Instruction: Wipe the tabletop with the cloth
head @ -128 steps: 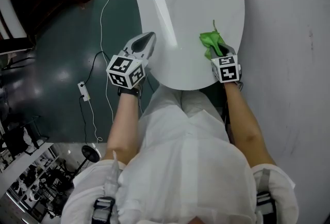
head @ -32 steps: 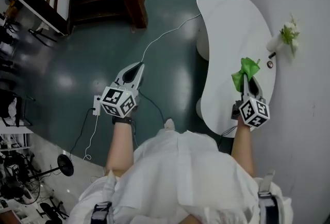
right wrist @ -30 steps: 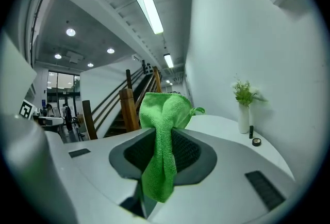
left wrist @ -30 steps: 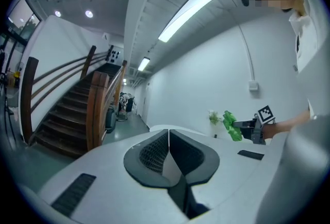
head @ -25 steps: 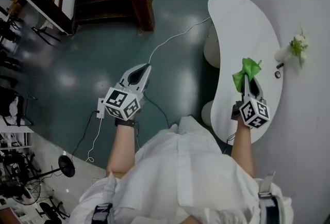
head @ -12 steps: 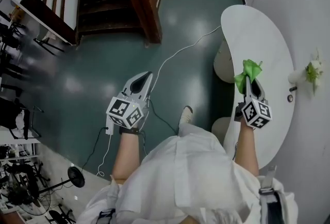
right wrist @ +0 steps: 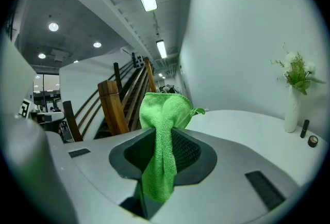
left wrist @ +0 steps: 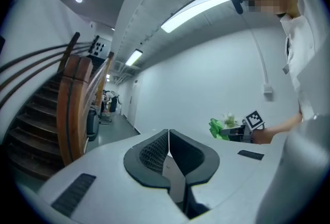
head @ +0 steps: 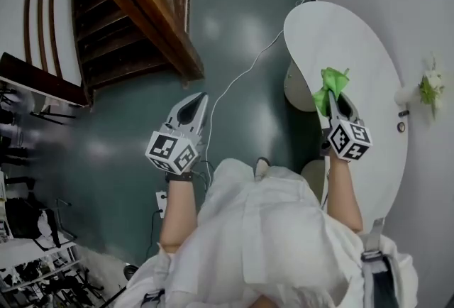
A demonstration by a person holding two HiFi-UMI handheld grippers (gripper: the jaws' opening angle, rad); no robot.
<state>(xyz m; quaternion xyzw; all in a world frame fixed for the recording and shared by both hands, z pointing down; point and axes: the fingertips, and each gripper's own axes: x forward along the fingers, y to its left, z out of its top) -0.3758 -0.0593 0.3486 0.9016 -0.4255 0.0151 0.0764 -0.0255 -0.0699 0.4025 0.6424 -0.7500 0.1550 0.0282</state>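
A bright green cloth (head: 328,82) (right wrist: 162,135) is pinched in my right gripper (head: 332,99) (right wrist: 164,130), which is shut on it; the cloth bunches above the jaws and hangs between them. That gripper is held above the left edge of the white curved tabletop (head: 355,44) (right wrist: 258,125), and the cloth is off the surface. My left gripper (head: 190,109) (left wrist: 168,152) hangs over the dark green floor, well left of the table, its jaws shut with nothing between them. The left gripper view also catches the green cloth (left wrist: 218,128) far off.
A white vase with flowers (head: 423,86) (right wrist: 295,91), a small dark stick (right wrist: 305,128) and a small round lid (head: 401,127) (right wrist: 311,141) stand by the wall on the table. A wooden staircase (head: 142,8) rises at the left. A white cable (head: 241,79) crosses the floor.
The head view has swung: the table now lies further up and the staircase fills the upper left. Both grippers hold the same pose, the cloth still gripped.
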